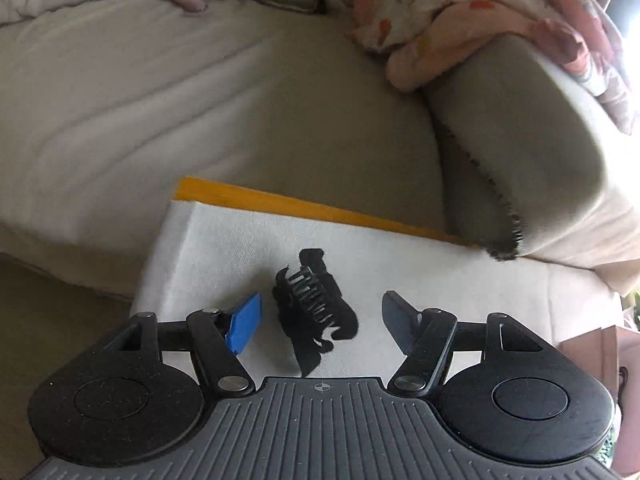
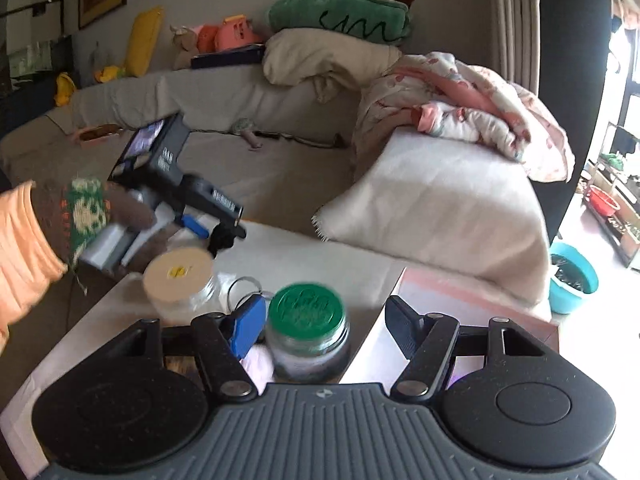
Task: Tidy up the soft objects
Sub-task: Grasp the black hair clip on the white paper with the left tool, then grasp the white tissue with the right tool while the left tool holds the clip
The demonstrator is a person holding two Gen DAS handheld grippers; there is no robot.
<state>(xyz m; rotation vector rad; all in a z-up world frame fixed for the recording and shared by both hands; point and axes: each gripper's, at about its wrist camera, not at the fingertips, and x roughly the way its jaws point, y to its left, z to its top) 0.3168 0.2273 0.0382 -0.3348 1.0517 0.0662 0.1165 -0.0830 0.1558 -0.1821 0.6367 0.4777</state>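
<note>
Soft objects crowd the beige fabric sofa: a crumpled pink-and-white floral quilt is draped over the top of a plump cream cushion with a frayed dark edge, and behind them a green plush pillow with a stitched squiggle sits on a lumpy cream bundle. On the seat near the back lies a small pale pink plush piece. In front, a flat white surface with a fine woven texture bears a black plastic toothed hair claw, which lies between the spread fingers of the left gripper, untouched by either the blue pad or the dark one. The right gripper likewise stands apart and empty above a clear glass jar with a ribbed green lid, just beside a jar with a round cream lid. A hand in an orange ribbed sleeve grips the other tool's handle.
</note>
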